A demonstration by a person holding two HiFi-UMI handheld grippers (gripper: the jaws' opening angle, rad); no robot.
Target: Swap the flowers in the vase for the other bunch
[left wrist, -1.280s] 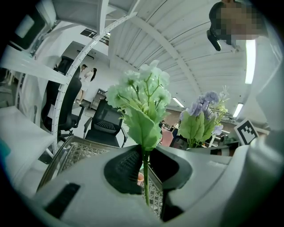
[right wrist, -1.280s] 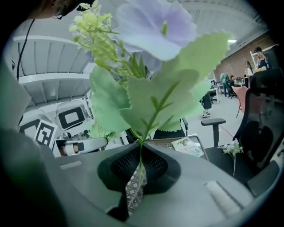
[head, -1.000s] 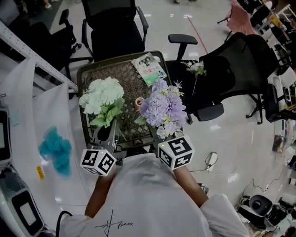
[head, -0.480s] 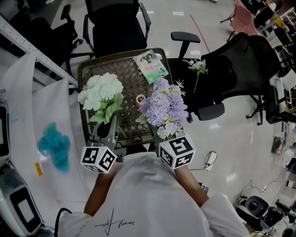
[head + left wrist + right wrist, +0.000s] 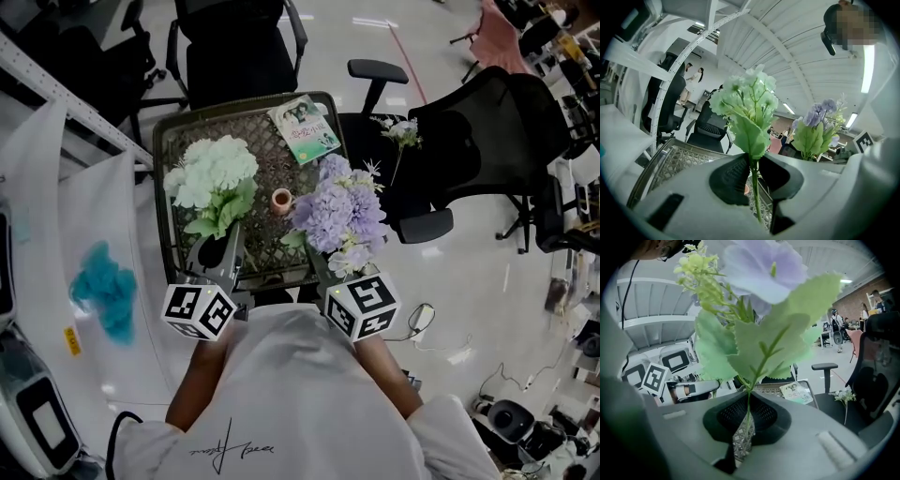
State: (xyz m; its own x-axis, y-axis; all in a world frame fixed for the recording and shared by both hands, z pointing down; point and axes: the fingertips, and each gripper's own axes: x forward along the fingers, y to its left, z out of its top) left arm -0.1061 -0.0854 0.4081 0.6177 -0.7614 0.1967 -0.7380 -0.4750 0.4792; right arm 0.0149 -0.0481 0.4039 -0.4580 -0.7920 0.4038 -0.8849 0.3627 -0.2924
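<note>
A white-and-green flower bunch [image 5: 214,169] stands upright over the left side of the wicker table [image 5: 262,150]. My left gripper [image 5: 223,246] is shut on its thin stem, which runs up between the pads in the left gripper view, with the bunch [image 5: 745,101] above the left gripper [image 5: 753,164]. A purple bunch [image 5: 337,211] stands over the table's right side. My right gripper [image 5: 317,265] is shut on its stem; its leaves and purple bunch [image 5: 759,268] fill the view above the right gripper [image 5: 747,411]. A small terracotta vase [image 5: 281,200] sits on the table between the two bunches, holding nothing.
A booklet [image 5: 305,129] lies at the table's far right corner. Black office chairs stand behind the table [image 5: 239,66] and to its right [image 5: 469,122]. A small flower sprig [image 5: 401,133] lies on the right chair. A teal clump [image 5: 101,286] lies on white sheeting at the left.
Both grippers keep their hold and stay where they were over the table. Only the head view itself has shifted slightly.
</note>
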